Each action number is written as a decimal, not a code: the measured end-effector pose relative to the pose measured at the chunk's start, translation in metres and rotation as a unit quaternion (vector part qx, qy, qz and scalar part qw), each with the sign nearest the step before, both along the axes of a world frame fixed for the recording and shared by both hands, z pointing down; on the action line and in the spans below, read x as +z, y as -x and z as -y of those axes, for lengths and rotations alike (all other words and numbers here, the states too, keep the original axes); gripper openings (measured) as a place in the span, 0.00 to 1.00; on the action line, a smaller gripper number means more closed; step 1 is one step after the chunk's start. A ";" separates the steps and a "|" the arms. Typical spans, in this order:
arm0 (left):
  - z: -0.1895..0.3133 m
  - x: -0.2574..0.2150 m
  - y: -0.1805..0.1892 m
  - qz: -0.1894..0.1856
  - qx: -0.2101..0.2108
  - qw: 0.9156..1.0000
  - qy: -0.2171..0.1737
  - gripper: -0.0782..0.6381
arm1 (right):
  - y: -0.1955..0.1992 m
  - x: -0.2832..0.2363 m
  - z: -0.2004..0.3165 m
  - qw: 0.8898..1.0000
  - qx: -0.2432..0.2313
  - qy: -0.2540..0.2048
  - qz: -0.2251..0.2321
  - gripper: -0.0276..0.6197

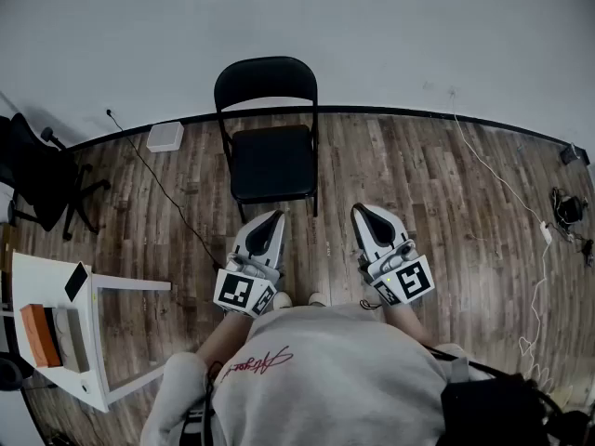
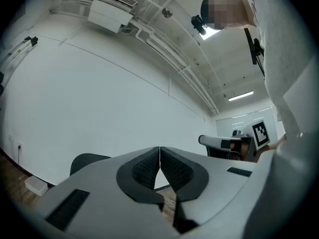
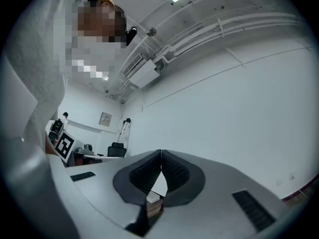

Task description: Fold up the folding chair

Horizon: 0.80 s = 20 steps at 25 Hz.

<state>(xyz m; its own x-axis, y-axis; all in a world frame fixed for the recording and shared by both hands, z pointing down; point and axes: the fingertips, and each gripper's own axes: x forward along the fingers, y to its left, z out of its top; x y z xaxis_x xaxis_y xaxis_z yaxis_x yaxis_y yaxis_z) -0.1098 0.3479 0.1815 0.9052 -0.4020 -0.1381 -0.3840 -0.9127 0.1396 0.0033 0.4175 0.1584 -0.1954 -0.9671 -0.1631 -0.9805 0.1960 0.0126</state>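
A black folding chair (image 1: 270, 147) stands unfolded against the white wall, its seat facing me. My left gripper (image 1: 263, 223) hovers just short of the seat's front left corner, shut and empty. My right gripper (image 1: 364, 214) is level with it at the seat's front right, also shut with nothing held. In the left gripper view the pads (image 2: 160, 159) meet, and the chair back (image 2: 87, 161) shows low on the left. The right gripper view shows its pads (image 3: 160, 163) pressed together against the wall behind.
A white table (image 1: 88, 342) with an orange box (image 1: 39, 334) and a phone stands at the lower left. A black office chair (image 1: 42, 177) is at the far left. A white box (image 1: 165, 136) and cables lie along the wall on the wooden floor (image 1: 437, 212).
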 end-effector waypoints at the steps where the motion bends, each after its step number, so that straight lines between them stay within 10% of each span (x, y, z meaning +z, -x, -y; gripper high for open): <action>1: 0.000 0.000 -0.001 0.000 0.000 1.000 0.000 0.13 | 0.000 0.001 0.000 1.000 0.000 0.000 0.001 0.07; 20: -0.011 0.000 -0.006 -0.002 -0.027 1.000 -0.001 0.13 | -0.021 -0.010 -0.014 0.998 0.038 -0.028 -0.050 0.07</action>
<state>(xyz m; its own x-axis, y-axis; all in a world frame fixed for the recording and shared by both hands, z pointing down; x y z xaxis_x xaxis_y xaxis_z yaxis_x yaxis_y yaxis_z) -0.1035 0.3589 0.1813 0.8818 -0.4495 -0.1429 -0.4315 -0.8911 0.1404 0.0244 0.4315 0.1482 -0.1397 -0.9697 -0.2004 -0.9858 0.1171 0.1201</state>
